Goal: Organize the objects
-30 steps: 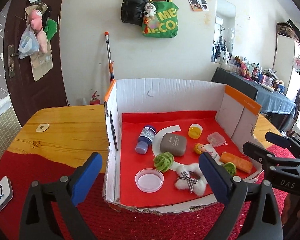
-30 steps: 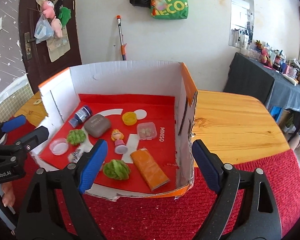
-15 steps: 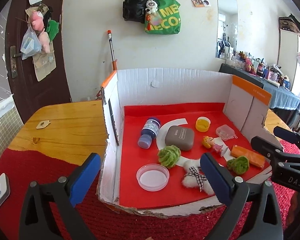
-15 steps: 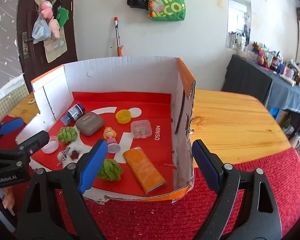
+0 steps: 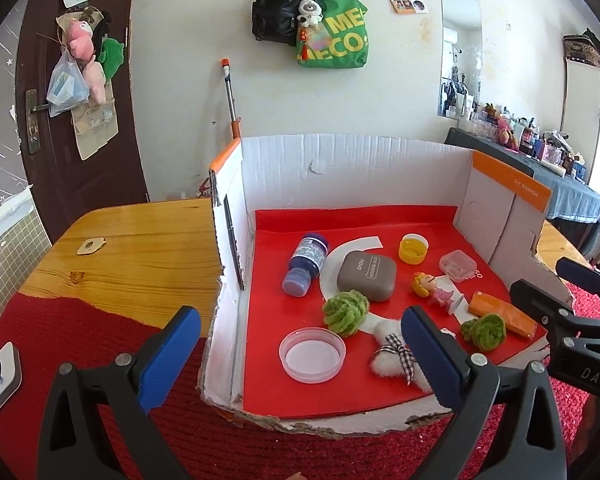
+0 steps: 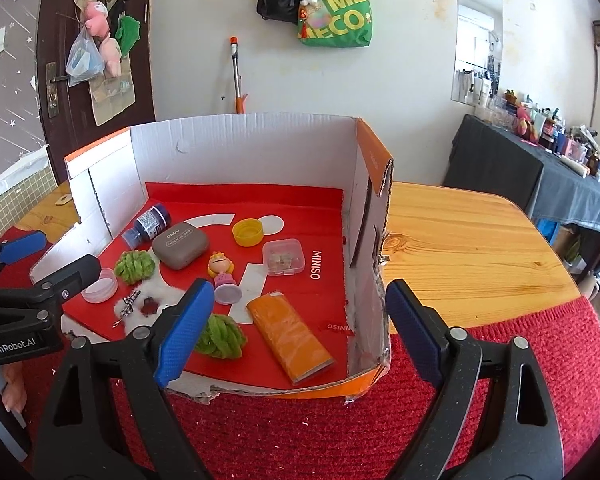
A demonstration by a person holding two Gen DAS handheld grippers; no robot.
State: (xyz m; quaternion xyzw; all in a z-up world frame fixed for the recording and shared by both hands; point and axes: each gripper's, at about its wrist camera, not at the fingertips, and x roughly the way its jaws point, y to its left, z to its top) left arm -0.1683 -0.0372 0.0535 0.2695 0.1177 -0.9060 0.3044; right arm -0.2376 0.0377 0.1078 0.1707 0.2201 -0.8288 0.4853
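Left wrist view: cardboard box (image 5: pixel 352 168), front wall cut low, sits on the bench (image 5: pixel 140 248) and holds all the small items on its red liner: blue bottle (image 5: pixel 306 264) lying on its side, grey eyeshadow case (image 5: pixel 366 276), yellow cap (image 5: pixel 413 249), clear pill case (image 5: pixel 454 266), doll figure (image 5: pixel 430 286), two green yarn balls (image 5: pixel 345 312), clear lid (image 5: pixel 312 354), white fluffy clip (image 5: pixel 392 358), orange pack (image 6: pixel 290 338). Items lie scattered, no grouping evident; fits either sorting still pending or a finished gather into the box. Left tool (image 5: pixel 296 356) and right tool (image 6: pixel 296 336) both spread wide, holding nothing, hovering at the box front.
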